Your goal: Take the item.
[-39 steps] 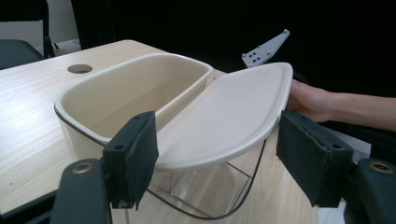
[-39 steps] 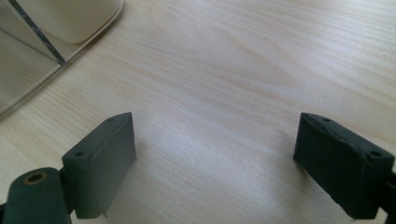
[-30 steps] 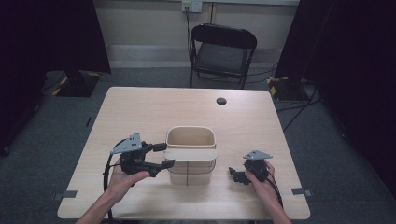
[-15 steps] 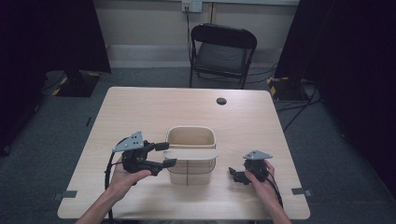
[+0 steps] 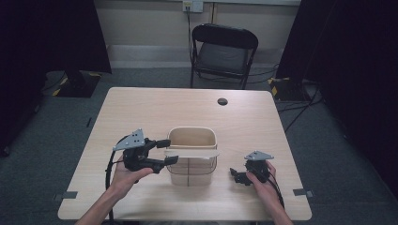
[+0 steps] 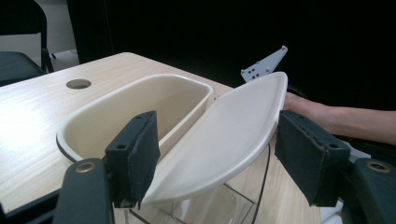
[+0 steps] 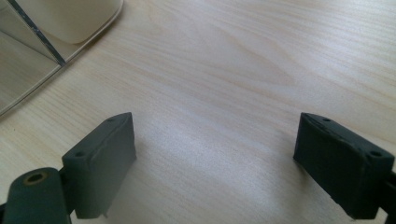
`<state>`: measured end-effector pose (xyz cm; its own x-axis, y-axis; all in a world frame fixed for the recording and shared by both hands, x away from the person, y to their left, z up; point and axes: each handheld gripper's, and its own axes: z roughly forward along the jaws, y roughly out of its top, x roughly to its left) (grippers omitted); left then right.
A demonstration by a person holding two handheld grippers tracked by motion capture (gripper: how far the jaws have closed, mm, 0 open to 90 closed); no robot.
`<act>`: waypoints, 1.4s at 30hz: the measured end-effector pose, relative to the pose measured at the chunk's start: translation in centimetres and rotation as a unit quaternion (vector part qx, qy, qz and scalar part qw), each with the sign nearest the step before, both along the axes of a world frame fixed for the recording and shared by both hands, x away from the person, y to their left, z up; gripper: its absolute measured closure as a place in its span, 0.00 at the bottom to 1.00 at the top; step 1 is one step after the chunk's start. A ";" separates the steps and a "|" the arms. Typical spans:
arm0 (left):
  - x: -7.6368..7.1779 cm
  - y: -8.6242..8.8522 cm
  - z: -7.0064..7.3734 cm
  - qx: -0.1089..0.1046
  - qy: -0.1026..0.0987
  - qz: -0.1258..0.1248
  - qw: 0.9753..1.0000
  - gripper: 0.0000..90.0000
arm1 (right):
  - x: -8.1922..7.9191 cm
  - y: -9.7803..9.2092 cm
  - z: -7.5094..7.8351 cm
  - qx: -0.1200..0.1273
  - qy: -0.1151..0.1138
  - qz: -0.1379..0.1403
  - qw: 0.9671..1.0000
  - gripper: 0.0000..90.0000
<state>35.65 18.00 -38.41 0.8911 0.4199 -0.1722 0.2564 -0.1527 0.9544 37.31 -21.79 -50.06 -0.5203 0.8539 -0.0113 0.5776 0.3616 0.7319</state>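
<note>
The left tongs (image 5: 167,152) stand wide around the cream bin's (image 5: 192,140) lid (image 6: 224,140); the right tongs (image 5: 236,176) rest wide on the surface (image 5: 263,117). No writing is readable.

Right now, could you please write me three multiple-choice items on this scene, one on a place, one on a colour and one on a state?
1. Where is the left gripper?
A. at the bin's left side, by the lid
B. beside the table's round hole
C. on the chair

2. What colour is the bin?
A. blue
B. cream
C. red

3. How does the bin's lid stand?
A. tilted, leaving the bin open at the far side
B. shut flat
C. lying on the floor

Answers:
1 A: the high view shows it there, its fingers flanking the lid edge.
2 B: rim and walls look cream.
3 A: the left gripper view shows it slanted beside the open hollow.
</note>
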 end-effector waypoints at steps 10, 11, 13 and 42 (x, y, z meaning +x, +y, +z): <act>0.8 0.0 -0.3 -0.002 0.012 -0.001 1.000 0.37 | 0.0 0.0 0.0 0.000 0.000 0.000 1.000 0.13; 0.8 0.0 -0.3 -0.002 0.013 -0.002 1.000 0.38 | 0.0 0.0 0.0 -0.001 0.000 -0.001 1.000 0.13; 0.8 -0.1 -0.3 -0.004 0.016 -0.003 1.000 0.39 | 0.0 0.0 0.0 0.000 0.000 0.000 1.000 0.13; 1.5 -0.3 0.3 -0.002 0.026 -0.033 0.999 0.61 | 0.0 0.0 0.0 0.000 0.000 0.000 1.000 0.13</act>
<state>37.19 17.66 -38.09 0.9069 0.3591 -0.2204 0.2950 -0.1675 0.9407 37.31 -21.78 -50.06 -0.5195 0.8544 -0.0111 0.5782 0.3611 0.7316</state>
